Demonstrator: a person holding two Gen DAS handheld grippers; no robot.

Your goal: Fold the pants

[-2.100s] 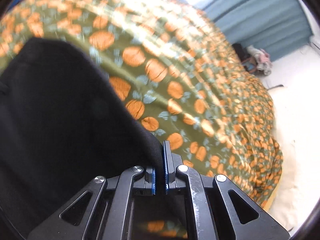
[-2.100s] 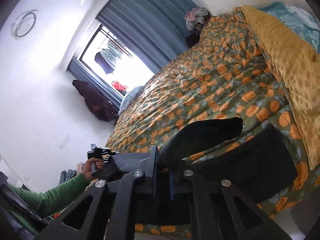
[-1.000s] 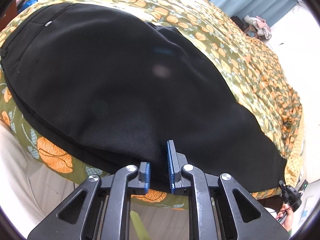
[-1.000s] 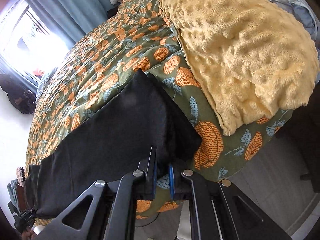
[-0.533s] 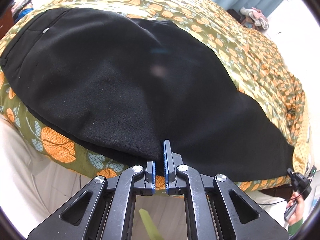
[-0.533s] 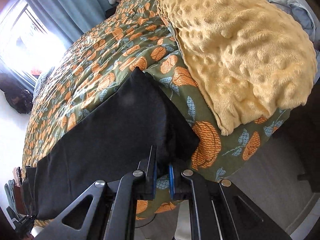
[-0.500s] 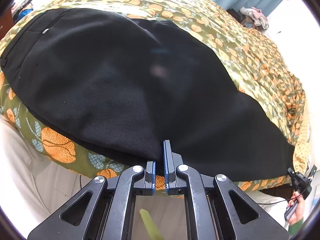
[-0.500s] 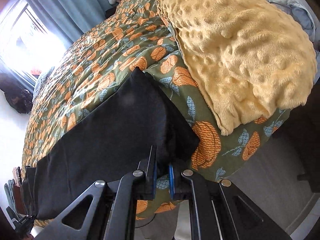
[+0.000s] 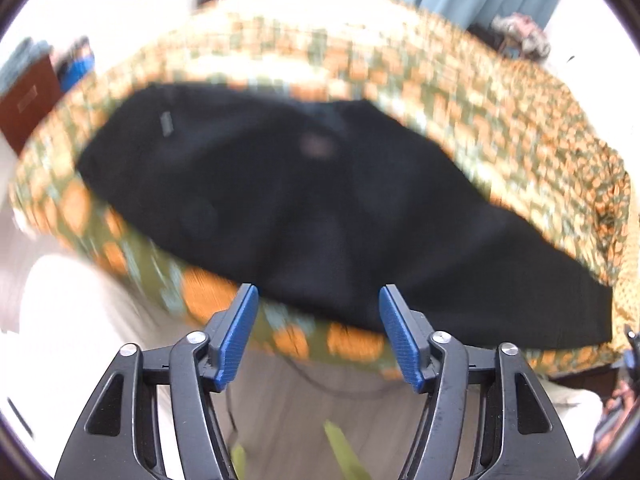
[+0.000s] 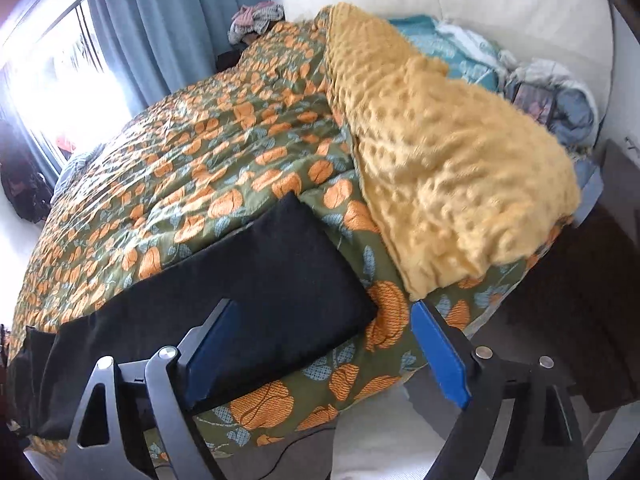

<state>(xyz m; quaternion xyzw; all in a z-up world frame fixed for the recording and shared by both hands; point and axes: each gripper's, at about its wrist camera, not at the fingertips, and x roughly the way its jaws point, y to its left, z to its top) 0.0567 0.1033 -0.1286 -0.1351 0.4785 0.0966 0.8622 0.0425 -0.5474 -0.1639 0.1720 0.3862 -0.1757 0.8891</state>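
Note:
The black pants [image 9: 320, 208] lie folded lengthwise along the near edge of the bed, on the green bedspread with orange print [image 9: 500, 128]. The left wrist view is blurred. My left gripper [image 9: 318, 304] is open and empty, just off the pants' near edge, over the floor. In the right wrist view the leg end of the pants [image 10: 288, 280] lies flat on the bedspread [image 10: 192, 168]. My right gripper [image 10: 320, 320] is open and empty, with its fingertips on either side of the pants' corner.
A yellow dimpled blanket [image 10: 440, 168] covers the right of the bed, with bedding [image 10: 552, 92] behind it. Blue curtains [image 10: 172, 28] and a window stand beyond. A dark cabinet [image 10: 592, 280] is at right. Floor [image 9: 328, 396] lies below the bed's edge.
Both grippers have opened and let go of the pants, which now lie flat on the bed. Both have drawn back a little from the bed's edge.

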